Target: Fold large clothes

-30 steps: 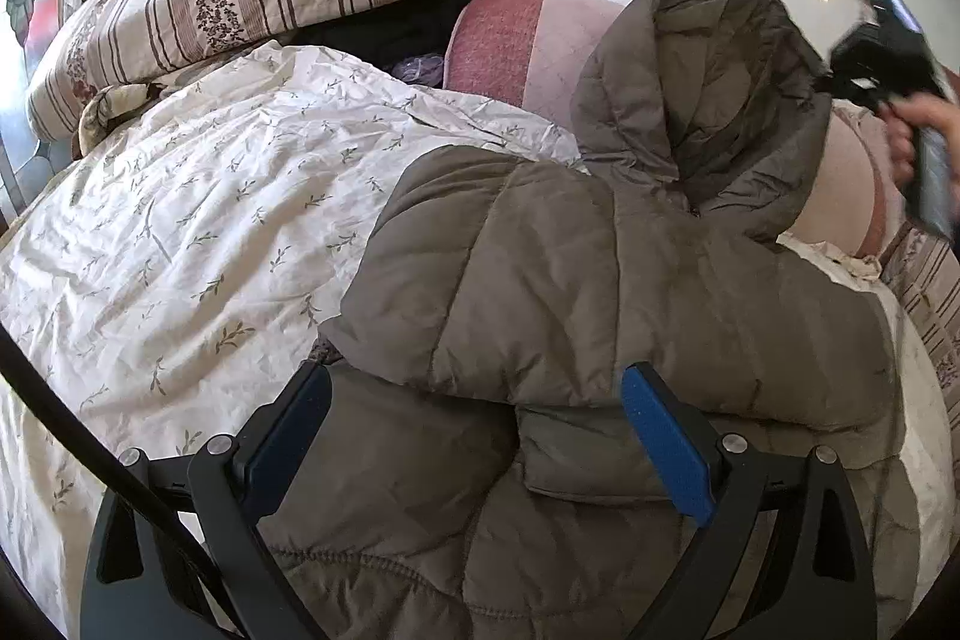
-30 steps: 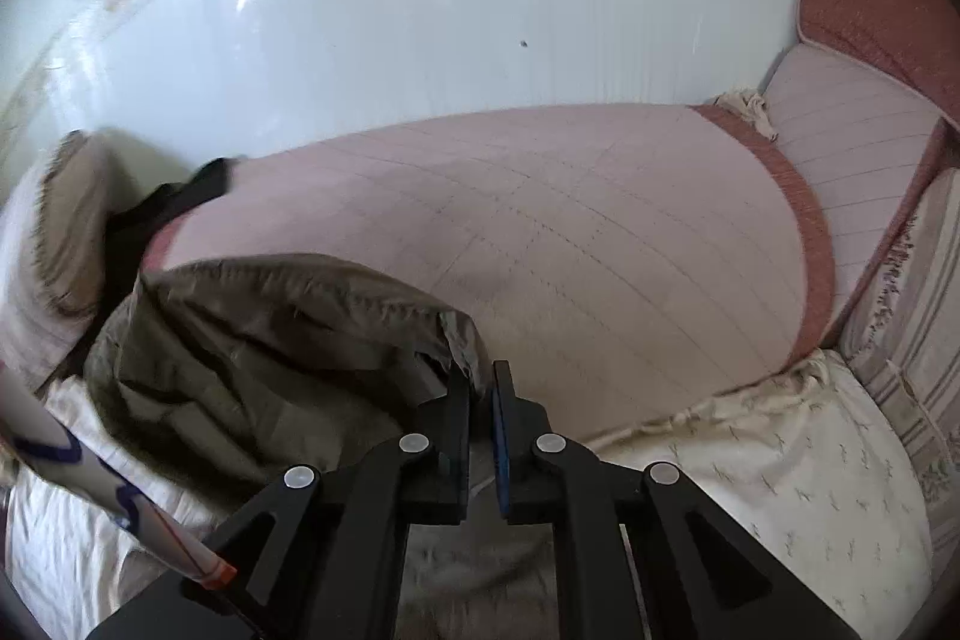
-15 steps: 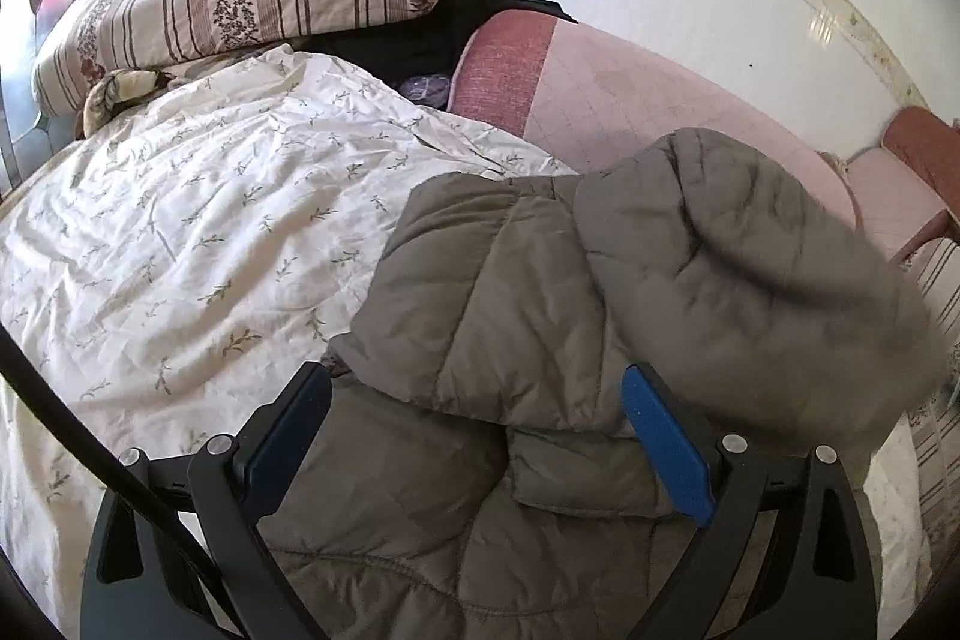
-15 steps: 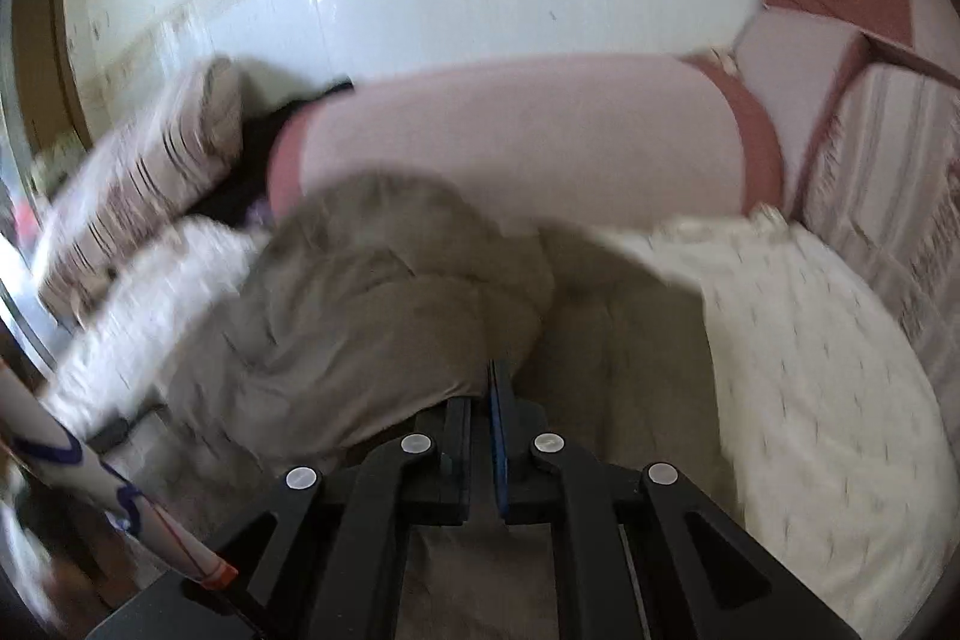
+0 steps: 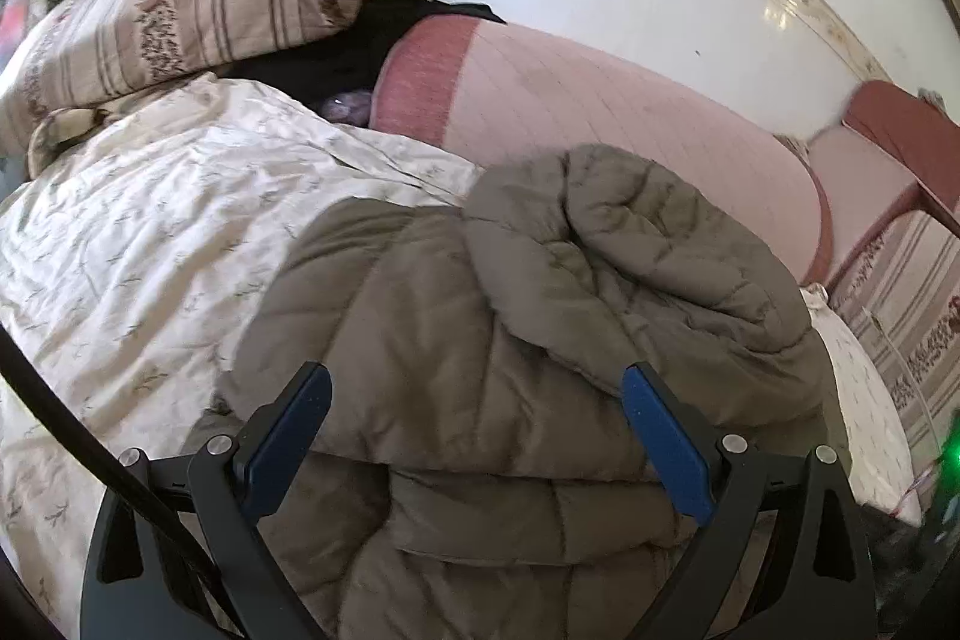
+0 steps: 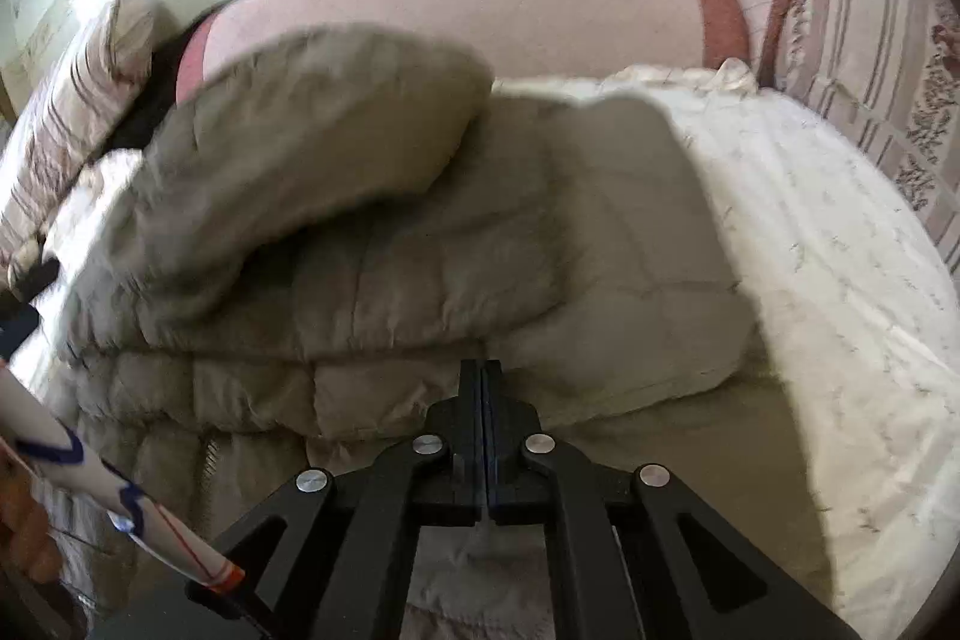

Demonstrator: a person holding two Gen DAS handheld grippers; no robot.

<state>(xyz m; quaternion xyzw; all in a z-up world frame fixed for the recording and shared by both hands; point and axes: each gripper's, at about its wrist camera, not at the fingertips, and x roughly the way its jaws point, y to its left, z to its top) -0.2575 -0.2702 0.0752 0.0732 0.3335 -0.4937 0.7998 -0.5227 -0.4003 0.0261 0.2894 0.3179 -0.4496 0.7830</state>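
Observation:
A grey-brown padded jacket [image 5: 450, 340] lies on the bed, and its hood [image 5: 630, 250] is folded down over the body. My left gripper [image 5: 477, 400] hovers open over the jacket's near part, blue pads [image 5: 288, 436] wide apart and gripping nothing. In the right wrist view the jacket [image 6: 420, 292] fills the middle and the hood [image 6: 312, 142] is blurred on the left. My right gripper [image 6: 483, 367] is shut just above a fold of the jacket, with no cloth visible between its pads.
A cream flowered quilt [image 5: 150, 232] covers the bed [image 6: 810, 250]. A pink bolster [image 5: 600, 100], a striped pillow [image 5: 180, 16] and a black garment [image 5: 336, 58] line the tiled wall. A striped cushion [image 6: 870, 70] stands right. A hand [image 6: 24, 526] holds a white tube [image 6: 90, 472].
The right gripper swung down and towards the front, and the hood it held up came down over the jacket's body. The left gripper stayed open and drew back slightly.

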